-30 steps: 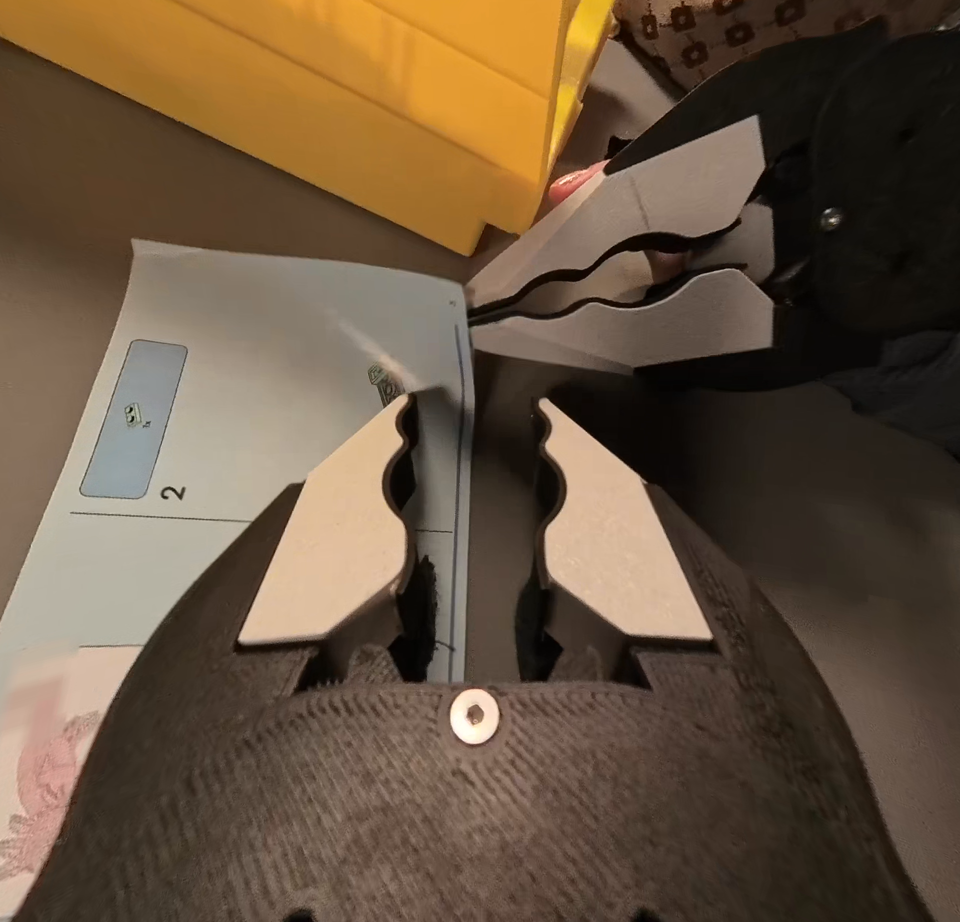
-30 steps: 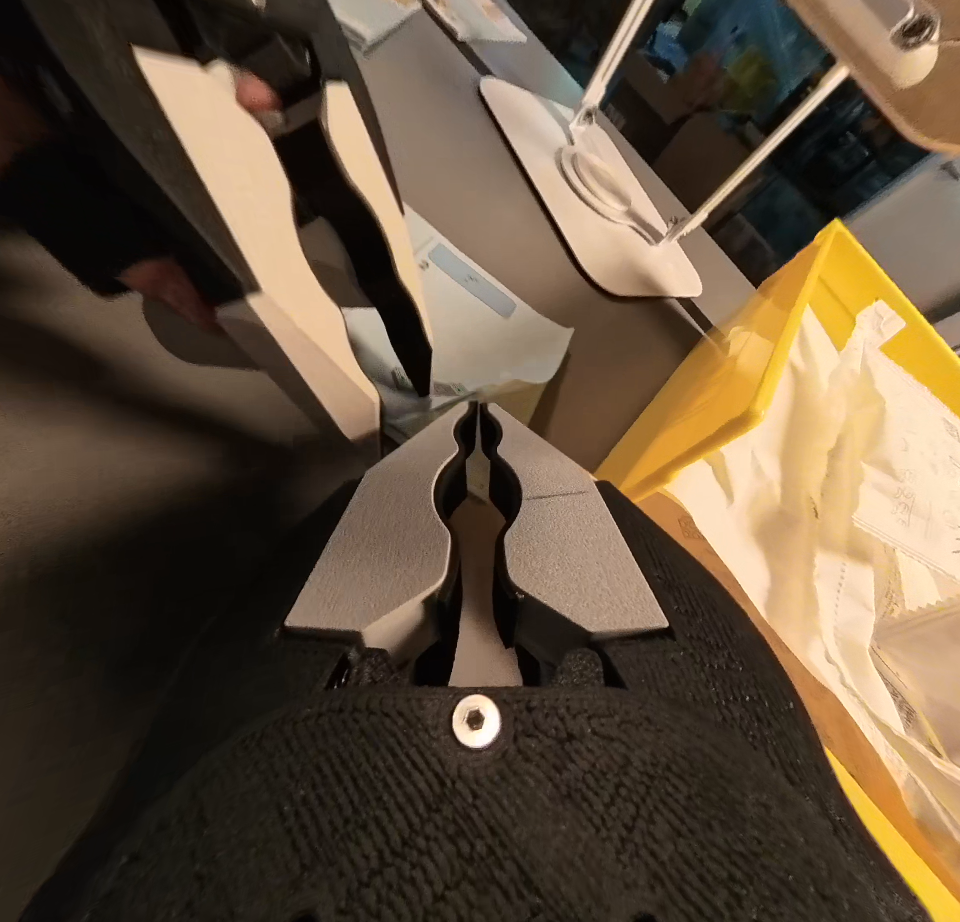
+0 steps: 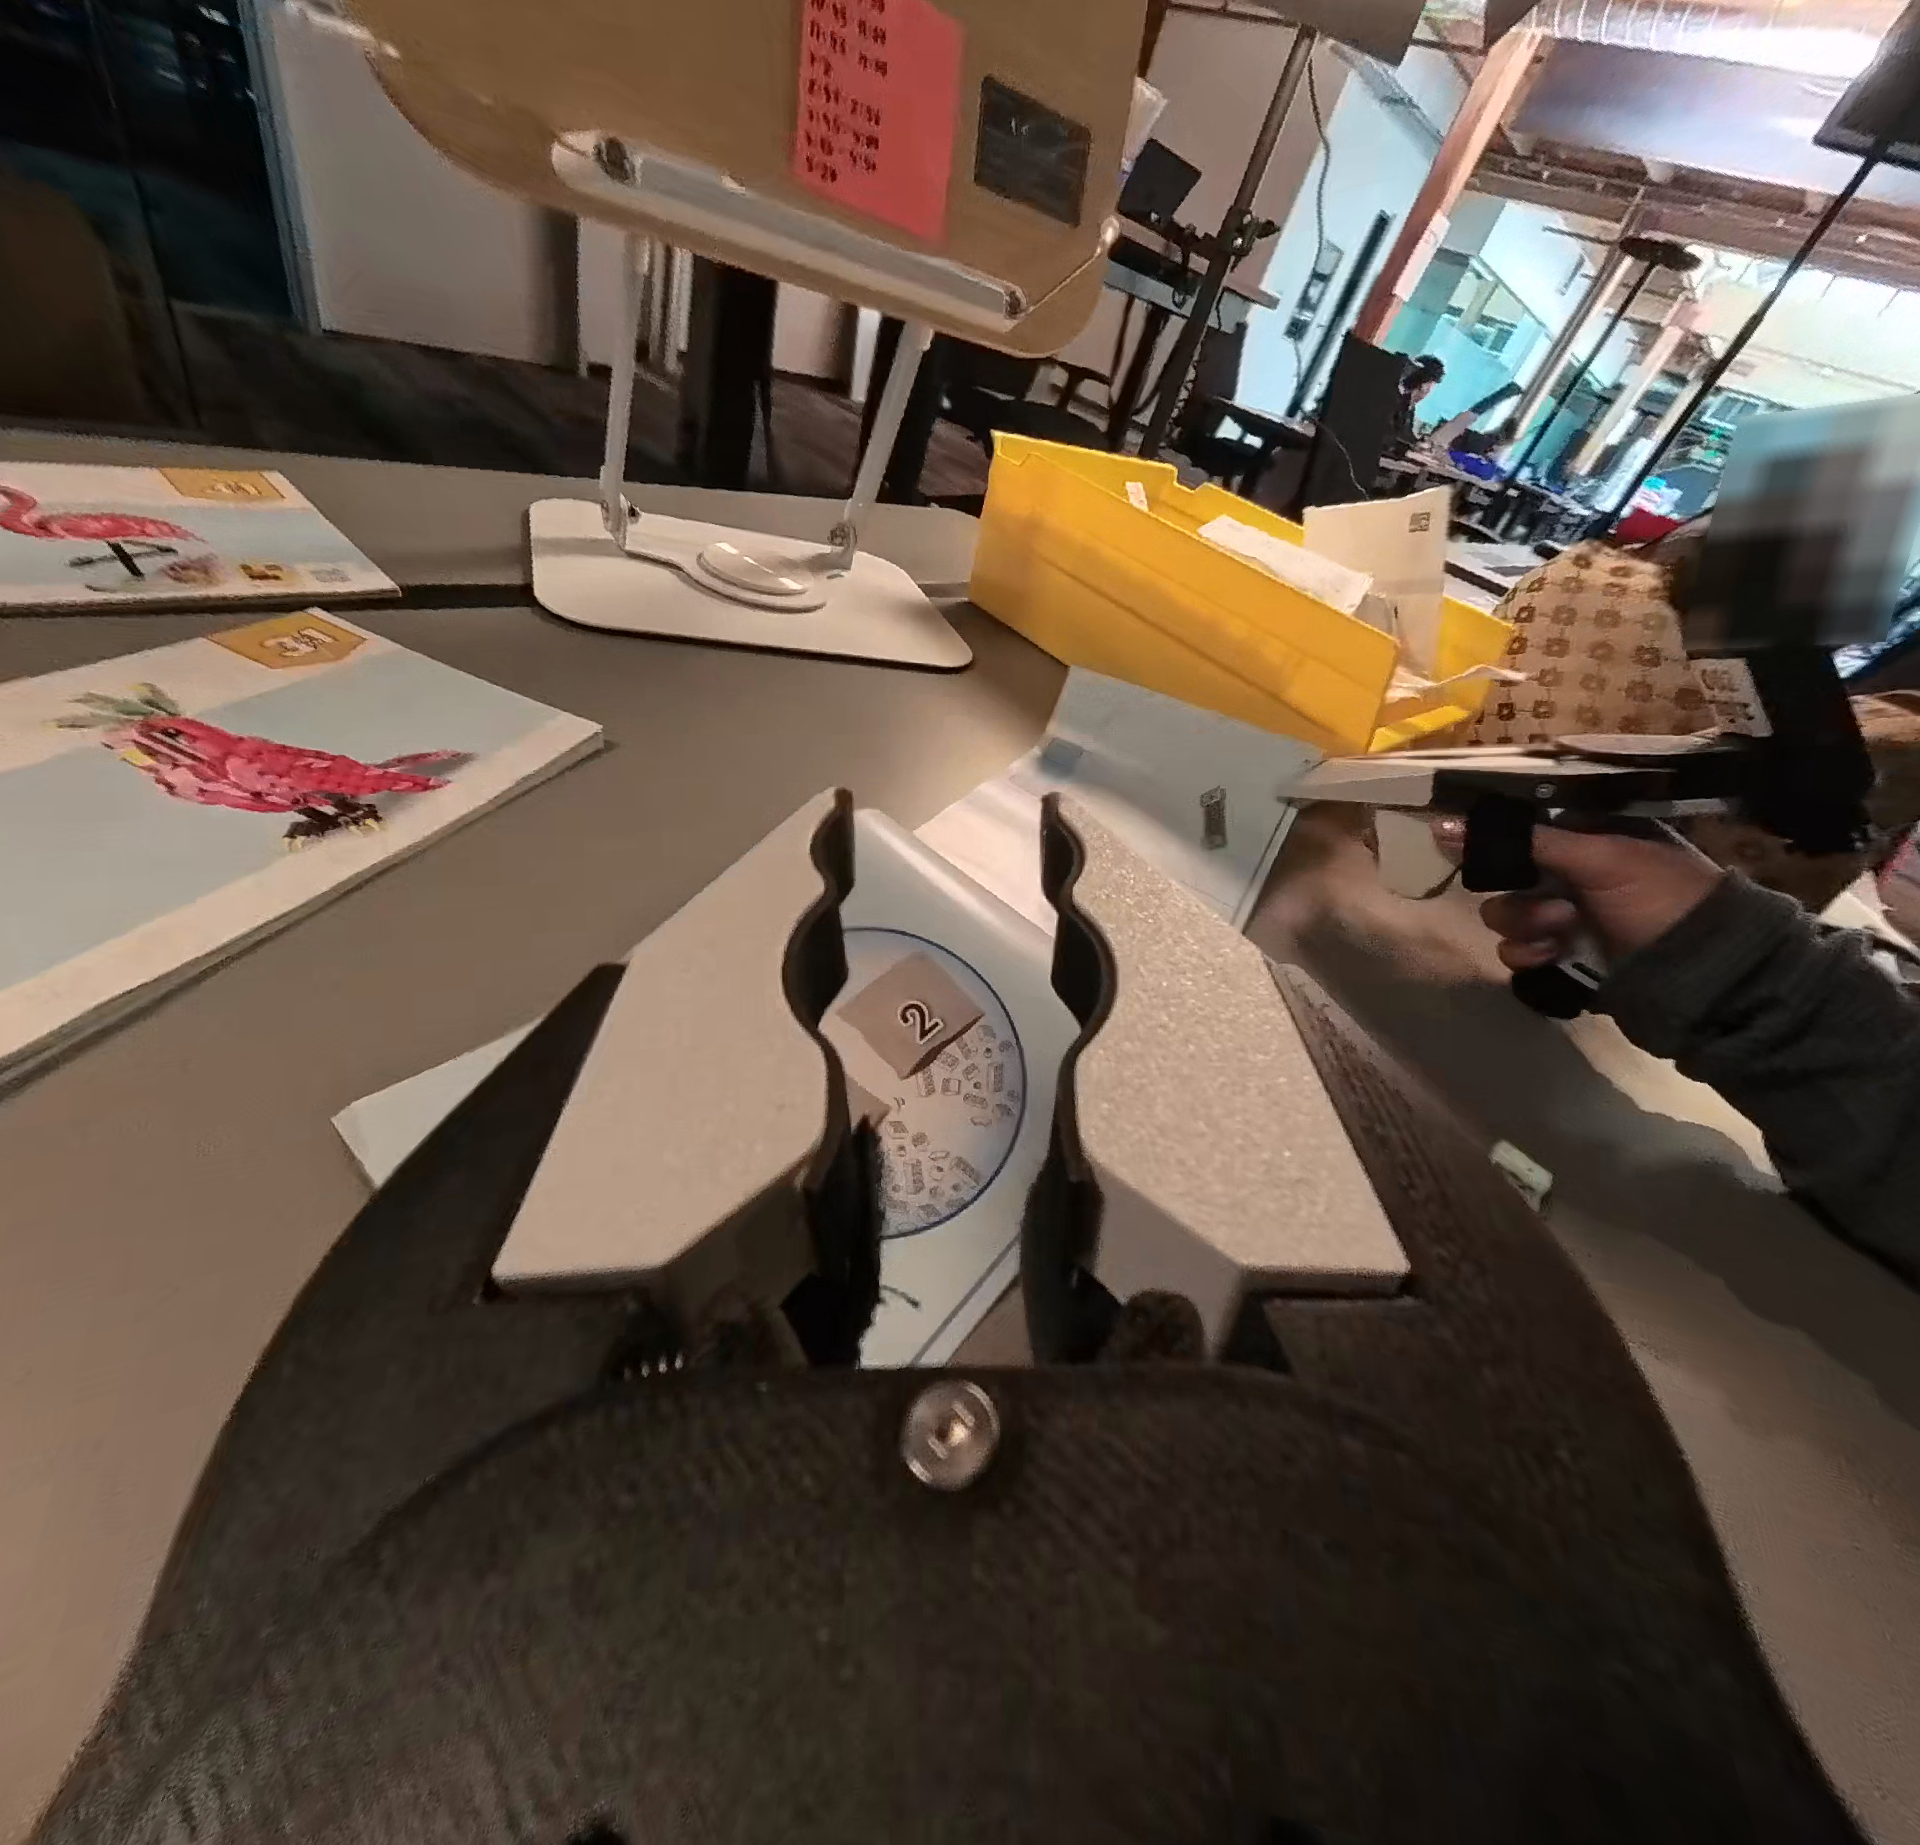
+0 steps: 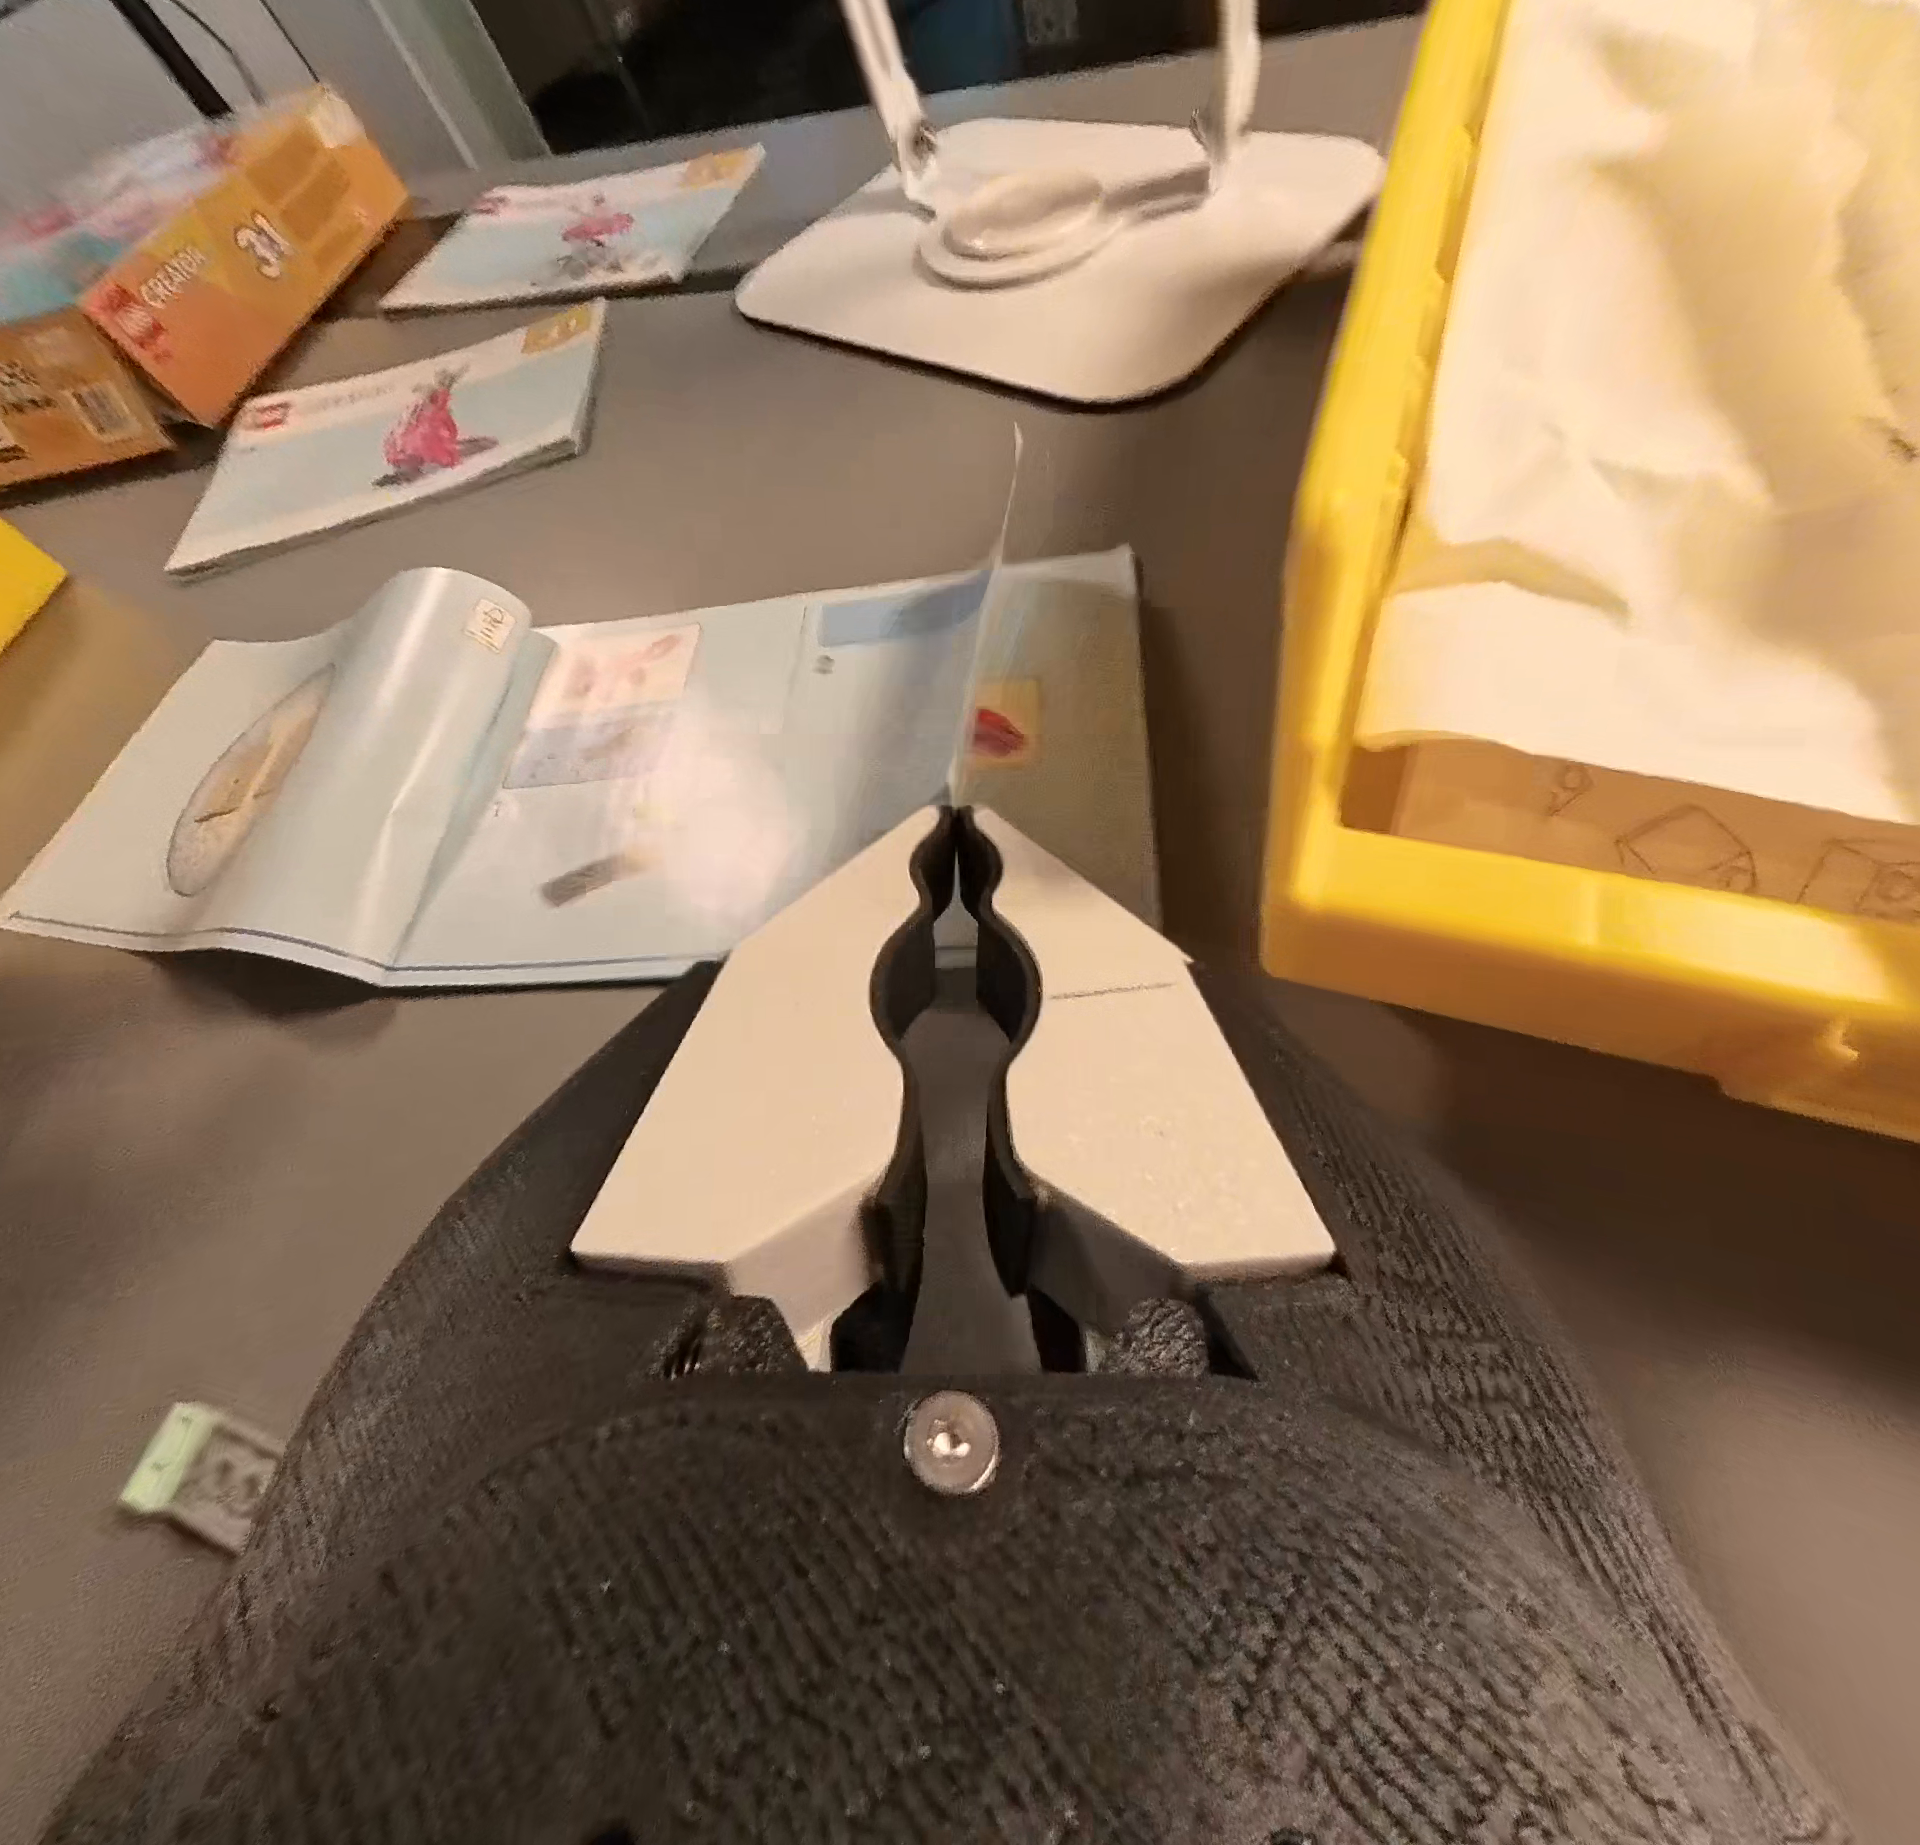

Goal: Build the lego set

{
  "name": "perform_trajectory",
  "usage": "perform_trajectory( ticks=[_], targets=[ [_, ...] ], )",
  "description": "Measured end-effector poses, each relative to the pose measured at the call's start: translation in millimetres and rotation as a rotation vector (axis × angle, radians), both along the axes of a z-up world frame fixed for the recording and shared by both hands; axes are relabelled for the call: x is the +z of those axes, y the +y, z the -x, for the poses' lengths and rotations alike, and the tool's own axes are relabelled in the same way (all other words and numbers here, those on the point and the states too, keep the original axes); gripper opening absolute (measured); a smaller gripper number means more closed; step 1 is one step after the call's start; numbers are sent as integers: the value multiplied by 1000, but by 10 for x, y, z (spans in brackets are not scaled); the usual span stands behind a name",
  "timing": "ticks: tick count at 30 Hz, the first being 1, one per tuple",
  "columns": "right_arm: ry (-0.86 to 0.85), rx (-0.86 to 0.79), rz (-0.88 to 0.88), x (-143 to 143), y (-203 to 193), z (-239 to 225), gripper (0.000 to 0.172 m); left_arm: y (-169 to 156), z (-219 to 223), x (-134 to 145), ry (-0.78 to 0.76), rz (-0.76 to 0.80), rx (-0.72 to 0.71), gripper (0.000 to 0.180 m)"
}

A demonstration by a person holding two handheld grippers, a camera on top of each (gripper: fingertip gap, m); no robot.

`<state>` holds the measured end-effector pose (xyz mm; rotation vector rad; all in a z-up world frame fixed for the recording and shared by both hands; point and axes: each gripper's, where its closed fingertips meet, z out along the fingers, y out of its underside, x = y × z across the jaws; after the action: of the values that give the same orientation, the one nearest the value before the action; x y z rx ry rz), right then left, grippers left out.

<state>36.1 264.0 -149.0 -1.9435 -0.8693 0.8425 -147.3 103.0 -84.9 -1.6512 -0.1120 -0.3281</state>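
A single page [image 4: 995,600] of the open booklet [image 4: 644,756] is pinched upright at the right gripper's [image 4: 954,816] closed tips, apparently mid-turn; the left gripper [image 3: 945,808], jaws parted and empty, is poised above the booklet's near half.

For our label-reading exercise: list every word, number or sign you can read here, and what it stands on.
I do not copy writing out; these bear it.
Pink note on the tan board: handwritten lines.
Open booklet under the open left gripper: printed sign.
Closed booklet with a pink bird: yellow badge.
Orange box: printed lettering.
Page pinched by the right gripper: too blurred.
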Motion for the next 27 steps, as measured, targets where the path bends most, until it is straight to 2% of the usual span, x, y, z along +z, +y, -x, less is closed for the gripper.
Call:
perform_trajectory(
  ticks=[3, 5, 7, 10, 13, 15, 18, 21, 23, 25, 27],
  targets=[
    [86, 78, -61, 290, -270, 256, 0, -42, 62, 85, 62, -37, 49, 34],
    [85, 177, -136, 443, -635, 562, 0, -87, 152, 148, 104, -66, 109, 34],
    [11, 308, -226, 445, -1108, 931, 0, -145, 255, 210, 142, -87, 170, 33],
    [-137, 487, -325, 260, -1767, 1429, 0, -292, 592, 238, 236, -49, 355, 30],
    [-188, 631, -329, 75, -2261, 1771, 0, -433, 808, 308, 248, -76, 461, 29],
    [-172, 721, -288, 41, -2519, 1864, 14, -443, 816, 306, 242, -82, 453, 29],
    [-20, 869, -188, 348, -2845, 1735, 28, -412, 796, 274, 259, -73, 440, 29],
    [172, 859, -253, 789, -2616, 1457, 30, -393, 777, 276, 267, -77, 430, 29],
    [209, 722, -343, 905, -2115, 1270, 28, -377, 754, 275, 256, -82, 415, 30],
    [146, 516, -427, 841, -1450, 1093, 20, -353, 722, 274, 255, -85, 400, 30],
    [35, 402, -372, 605, -995, 980, 12, -328, 686, 262, 267, -80, 386, 30]
  ],
)
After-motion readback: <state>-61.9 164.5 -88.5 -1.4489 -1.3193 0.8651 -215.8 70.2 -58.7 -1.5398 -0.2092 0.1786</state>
